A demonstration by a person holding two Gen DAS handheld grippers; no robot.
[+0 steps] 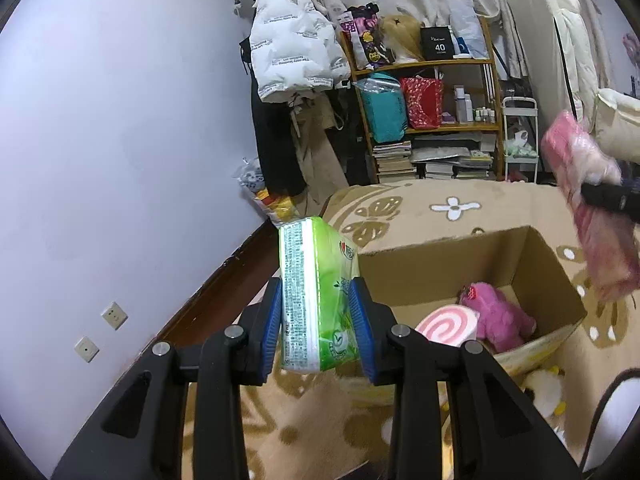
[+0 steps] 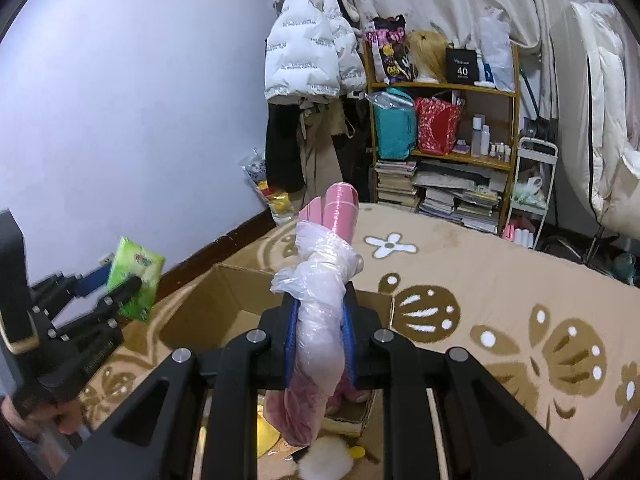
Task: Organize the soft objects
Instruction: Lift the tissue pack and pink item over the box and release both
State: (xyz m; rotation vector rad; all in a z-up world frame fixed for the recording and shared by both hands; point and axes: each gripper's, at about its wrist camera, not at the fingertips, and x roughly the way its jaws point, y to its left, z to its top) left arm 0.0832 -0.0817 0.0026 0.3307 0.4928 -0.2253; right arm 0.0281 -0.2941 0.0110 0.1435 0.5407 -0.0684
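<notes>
My left gripper [image 1: 316, 304] is shut on a green tissue pack [image 1: 314, 292] and holds it upright in the air, left of an open cardboard box [image 1: 432, 268]. The pack also shows in the right wrist view [image 2: 136, 280]. Inside the box lie a pink plush toy [image 1: 496, 316] and a pink-swirl round cushion [image 1: 448, 326]. My right gripper [image 2: 320, 320] is shut on a pink bundle wrapped in clear plastic [image 2: 324, 304], held above the box [image 2: 224, 300]. That bundle shows at the right edge of the left wrist view [image 1: 592, 200].
The box stands on a beige patterned carpet [image 2: 500, 280]. A white and yellow plush [image 1: 544, 392] lies beside the box. A wooden shelf [image 2: 444, 92] with bags and books, a hanging white jacket [image 2: 312, 48] and a small white cart [image 2: 532, 184] stand at the back wall.
</notes>
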